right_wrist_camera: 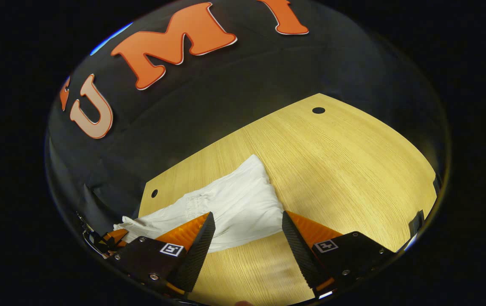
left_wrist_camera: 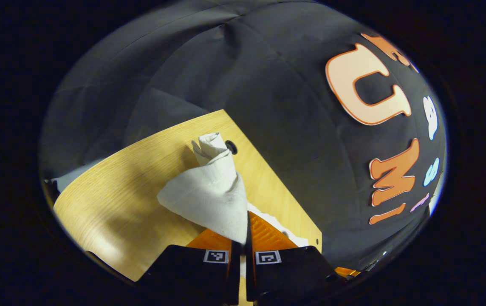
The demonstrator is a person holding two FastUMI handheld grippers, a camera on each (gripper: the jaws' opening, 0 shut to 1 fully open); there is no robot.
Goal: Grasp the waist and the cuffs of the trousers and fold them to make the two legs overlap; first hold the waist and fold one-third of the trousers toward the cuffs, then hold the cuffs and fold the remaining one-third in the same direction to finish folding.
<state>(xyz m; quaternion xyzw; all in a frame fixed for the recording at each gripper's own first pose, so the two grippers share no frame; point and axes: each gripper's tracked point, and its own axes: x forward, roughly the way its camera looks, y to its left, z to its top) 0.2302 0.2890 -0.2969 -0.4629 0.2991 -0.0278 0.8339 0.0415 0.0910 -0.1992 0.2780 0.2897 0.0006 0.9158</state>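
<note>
The pale trousers lie bunched on the wooden table, running from its left edge toward the middle. My right gripper is open just above them, with one finger on each side of the cloth and nothing pinched. My left gripper is shut on a corner of the trousers, which rises from its fingers in a twisted, lifted fold over the table. In the right gripper view, the left gripper shows at the far left, at the cloth's end. I cannot tell which end is the waist or the cuffs.
The black cloth wall hangs close behind the table's far edge. Small round holes sit near the table's corners, one just behind the lifted fold. Bare wood stretches to the right of the trousers.
</note>
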